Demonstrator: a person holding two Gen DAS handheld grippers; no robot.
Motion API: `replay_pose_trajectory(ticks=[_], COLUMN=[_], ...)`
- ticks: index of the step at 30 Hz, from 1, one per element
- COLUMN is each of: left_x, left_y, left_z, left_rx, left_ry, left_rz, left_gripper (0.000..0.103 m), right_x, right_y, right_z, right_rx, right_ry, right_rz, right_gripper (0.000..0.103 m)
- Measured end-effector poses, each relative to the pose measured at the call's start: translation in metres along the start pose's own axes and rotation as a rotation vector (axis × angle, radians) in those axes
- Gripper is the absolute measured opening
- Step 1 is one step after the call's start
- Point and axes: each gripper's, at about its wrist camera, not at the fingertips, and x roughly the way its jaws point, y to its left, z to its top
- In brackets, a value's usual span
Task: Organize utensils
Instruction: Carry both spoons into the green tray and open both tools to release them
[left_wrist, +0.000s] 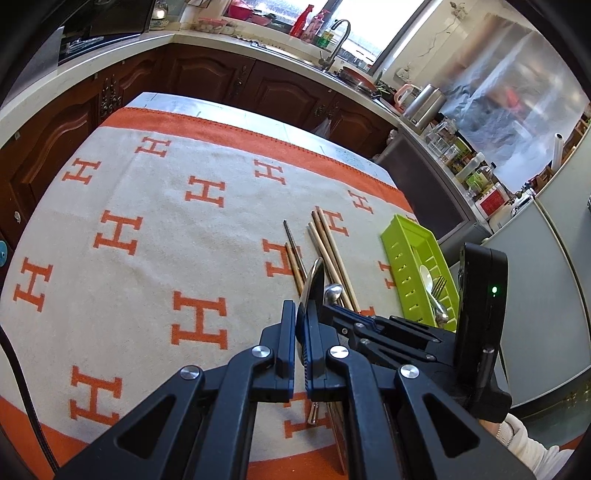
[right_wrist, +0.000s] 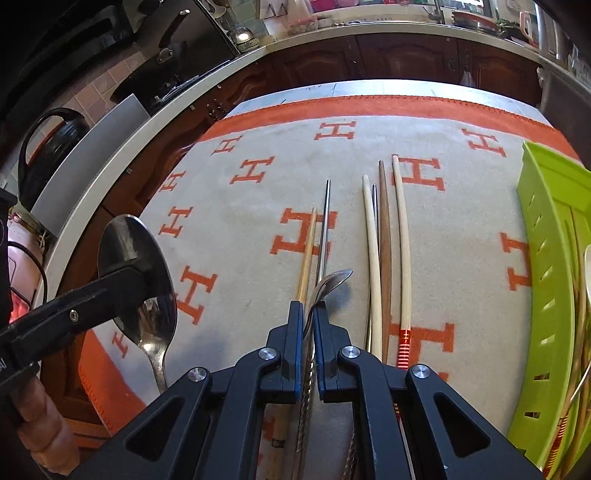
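Above the H-patterned cloth (left_wrist: 155, 221) covering the surface, the left gripper (left_wrist: 302, 332) reaches forward and level, its jaws pinching a large steel spoon (right_wrist: 136, 280) held upright. Beside it, the right gripper (right_wrist: 308, 332) angles down, jaws clamped on a smaller spoon (right_wrist: 328, 284) with a twisted handle. Chopsticks (right_wrist: 384, 258) lie on the cloth ahead. Rightward, the green tray (left_wrist: 410, 266) holds cutlery.

1. Cloth (left_wrist: 155, 236), cream with orange H motifs and an orange border, covered the table (left_wrist: 266, 120).
2. Dark wooden cabinets (left_wrist: 207, 75) ran under a pale worktop (left_wrist: 110, 44).
3. Curved tap (left_wrist: 338, 35) stood before the window.
4. Black kettle (right_wrist: 48, 147) sat at left.
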Motion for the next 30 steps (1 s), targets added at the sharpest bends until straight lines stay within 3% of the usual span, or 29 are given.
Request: replay_pose_trajectory(ticks=[6, 13, 19, 23, 30], left_x=[0.004, 0.002, -0.011, -0.02, -0.045], left_y=[0.003, -0.001, -0.011, -0.023, -0.052], left_z=[0.0, 0.003, 0.005, 0.005, 0.004], left_rx=[-0.011, -0.003, 0.022, 0.042, 0.095], left_ry=[0.014, 0.012, -0.012, -0.03, -0.061], left_rz=[0.0, -0.013, -0.031, -0.034, -0.063], left_gripper=[0.001, 0.001, 0.001, 0.001, 0.001], right_x=[0.009, -0.005, -0.042, -0.065, -0.122], right_y=[-0.019, -0.023, -0.014, -0.004, -0.014], right_z=[0.009, 0.009, -0.003, -0.014, -0.026], right_rx=[0.114, 0.142, 0.072, 0.02, 0.04], right_ry=[-0.001, -0.047, -0.096, -0.128, -0.222], right_rz=[0.04, 0.109, 0.202, 0.198, 0.184], right_gripper=[0.007, 0.002, 0.002, 0.002, 0.002])
